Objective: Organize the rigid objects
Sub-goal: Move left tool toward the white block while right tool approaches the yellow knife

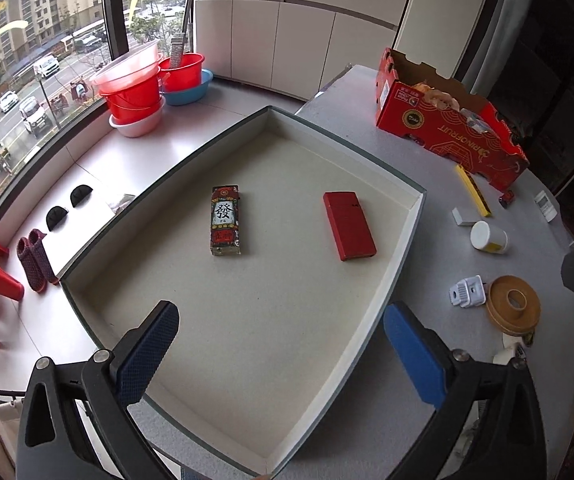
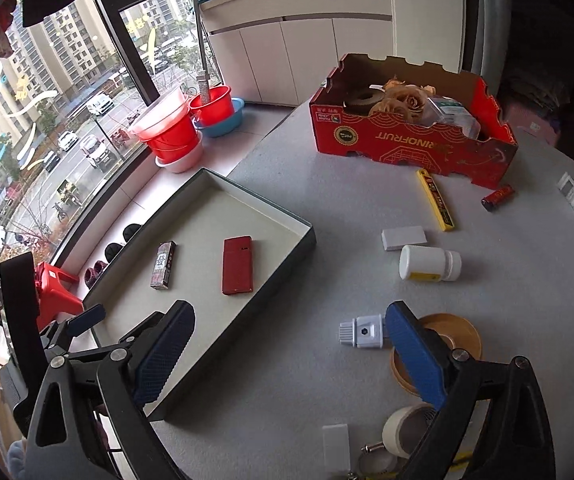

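Tray (image 1: 403, 232) holds two things: patterned box (image 1: 226, 220), red case (image 1: 349, 226); both tools gape, empty.

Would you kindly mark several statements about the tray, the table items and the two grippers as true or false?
1. The shallow tray holds two items. True: a red flat case and a mahjong-print box.
2. The white bottle stands upright. False: it lies on its side.
3. The left gripper is open and empty. True.
4. The yellow blade case lies in the tray. False: it lies on the table beside the red cardboard box.
5. The right gripper grips the tape roll. False: it is open.
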### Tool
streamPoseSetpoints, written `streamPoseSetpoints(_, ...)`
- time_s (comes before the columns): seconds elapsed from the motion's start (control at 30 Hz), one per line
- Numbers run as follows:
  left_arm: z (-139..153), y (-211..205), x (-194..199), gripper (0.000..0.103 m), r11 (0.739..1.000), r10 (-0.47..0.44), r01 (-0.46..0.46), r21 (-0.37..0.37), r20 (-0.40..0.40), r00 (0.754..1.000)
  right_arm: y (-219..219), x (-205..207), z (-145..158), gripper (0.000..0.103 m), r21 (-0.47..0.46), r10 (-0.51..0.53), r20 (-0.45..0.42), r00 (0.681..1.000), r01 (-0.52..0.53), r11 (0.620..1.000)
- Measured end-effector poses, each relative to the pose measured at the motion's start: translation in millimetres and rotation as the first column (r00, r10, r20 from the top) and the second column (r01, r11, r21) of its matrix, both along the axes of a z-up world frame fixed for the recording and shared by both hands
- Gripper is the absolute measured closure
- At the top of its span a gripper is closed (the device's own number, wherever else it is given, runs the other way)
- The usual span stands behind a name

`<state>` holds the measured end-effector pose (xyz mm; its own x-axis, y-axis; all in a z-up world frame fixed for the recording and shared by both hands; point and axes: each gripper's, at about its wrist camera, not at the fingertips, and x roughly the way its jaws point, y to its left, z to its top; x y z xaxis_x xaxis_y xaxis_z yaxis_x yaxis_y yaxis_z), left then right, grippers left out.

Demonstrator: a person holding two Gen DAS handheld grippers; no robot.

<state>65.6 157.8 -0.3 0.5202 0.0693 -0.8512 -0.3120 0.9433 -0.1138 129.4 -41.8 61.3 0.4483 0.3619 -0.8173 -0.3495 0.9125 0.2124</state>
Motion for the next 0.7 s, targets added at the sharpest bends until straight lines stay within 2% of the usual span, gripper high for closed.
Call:
streamPoseSetpoints(0.17, 5, -70, -17, 0.000, 0.988, -0.154, 0.154, 0.016, 0.018, 0.988, -75, -36, -1, 0.006, 0.018, -0.152, 0.010, 0.988, 0.152, 0.988)
streamPoseSetpoints(0.3, -14, -119, -22, 0.000, 0.970, -0.241, 0.242, 0.041, -0.017, 0.970, -130, -62, -23, 0.006, -0.006, -0.284, -0.005, 0.959, 0.284, 0.959)
streamPoseSetpoints(0.47, -47, -150, -21, 0.000, 0.966, -0.252, 0.255, 0.041, -0.078, 0.965, -188, -88, -72, 0.006, -0.029, -0.411, -0.109, 0.905, 0.410, 0.911)
streamPoseSetpoints(0.6, -54, -160, -14, 0.000, 0.973, -0.222, 0.225, 0.049, -0.057, 0.973, -217, -103, -98, 0.006, -0.024, -0.470, -0.171, 0.866, 0.473, 0.881)
streamPoseSetpoints(0.7, -59, -162, -5, 0.000, 0.978, -0.200, 0.203, 0.049, -0.051, 0.978, -224, -106, -107, 0.006, -0.021, -0.484, -0.185, 0.855, 0.489, 0.872)
